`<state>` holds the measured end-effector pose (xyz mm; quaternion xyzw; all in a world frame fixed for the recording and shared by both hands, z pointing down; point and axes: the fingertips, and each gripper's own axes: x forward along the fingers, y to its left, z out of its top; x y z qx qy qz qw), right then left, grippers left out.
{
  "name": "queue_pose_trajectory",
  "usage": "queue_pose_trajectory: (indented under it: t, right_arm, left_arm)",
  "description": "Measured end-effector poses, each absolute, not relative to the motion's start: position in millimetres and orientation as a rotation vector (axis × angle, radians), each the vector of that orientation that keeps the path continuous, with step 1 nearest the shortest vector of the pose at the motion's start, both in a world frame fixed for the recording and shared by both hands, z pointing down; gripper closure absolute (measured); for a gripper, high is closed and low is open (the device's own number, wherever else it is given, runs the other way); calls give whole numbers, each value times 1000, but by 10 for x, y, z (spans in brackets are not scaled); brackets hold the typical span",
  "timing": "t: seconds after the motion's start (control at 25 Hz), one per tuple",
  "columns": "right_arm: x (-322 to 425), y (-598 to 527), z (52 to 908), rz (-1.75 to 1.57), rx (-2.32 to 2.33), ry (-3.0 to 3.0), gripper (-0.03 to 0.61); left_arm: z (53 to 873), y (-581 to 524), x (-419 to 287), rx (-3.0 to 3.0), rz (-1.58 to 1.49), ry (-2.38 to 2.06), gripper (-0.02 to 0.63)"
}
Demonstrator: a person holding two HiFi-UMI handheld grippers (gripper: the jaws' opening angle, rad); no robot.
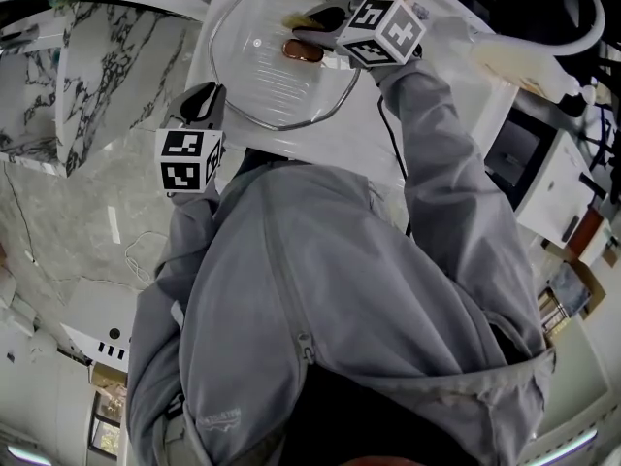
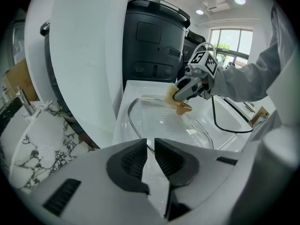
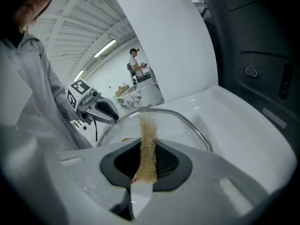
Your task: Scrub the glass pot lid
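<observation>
On a white counter point(image 2: 140, 90), in front of a big black appliance point(image 2: 152, 46) that fills the background, the work is set out. To the left stands a marble-patterned counter point(image 1: 97, 76). From the head view, the person's grey jacket point(image 1: 320, 338) takes up most of the lower picture, with both sleeves reaching forward.

Next in size is the glass pot lid point(image 1: 262, 66), which lies on the white counter with its metal rim running all the way round. It is clear, so the white surface shows through it.

At the lid's near edge sits the left gripper point(image 2: 150, 149). Its jaws are drawn close together with only a narrow gap, and the lid's rim runs into that gap, so this claw is gripping the lid by its edge. Its marker cube point(image 1: 189, 160) faces up toward the head camera.

Over the far side of the lid is the right gripper point(image 3: 147, 146), angled down toward the glass. Its jaws are closed on a tan, fibrous scrubber point(image 3: 148, 139), which sticks out past the tips toward the lid. A black cable point(image 2: 225, 125) trails from this gripper across the counter.

Just beside the scrubber's end is the lid's small brown knob point(image 1: 303, 50), close under the right gripper's tips. Whether the scrubber touches the glass cannot be told.
</observation>
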<state>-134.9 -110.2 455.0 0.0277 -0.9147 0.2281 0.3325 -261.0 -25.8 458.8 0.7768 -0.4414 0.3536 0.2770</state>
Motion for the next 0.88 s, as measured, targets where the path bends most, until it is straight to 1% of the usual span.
queue_pose_trajectory:
  t: [0.08, 0.36, 0.72, 0.88]
  right_arm:
    - [-1335, -1039, 4466, 622, 58, -2404, 531]
    - [-1269, -876, 4295, 523, 89, -2414, 531]
    - [-1403, -265, 4173, 174, 79, -2387, 532]
    - [-1459, -96, 4326, 119, 144, -2371, 532]
  left_arm:
    - [4584, -257, -2604, 2090, 956, -1189, 566]
    - [4585, -254, -2590, 2105, 970, -1198, 566]
    - [4579, -247, -2564, 2108, 990, -1203, 566]
    - [4580, -246, -2566, 2106, 992, -1205, 566]
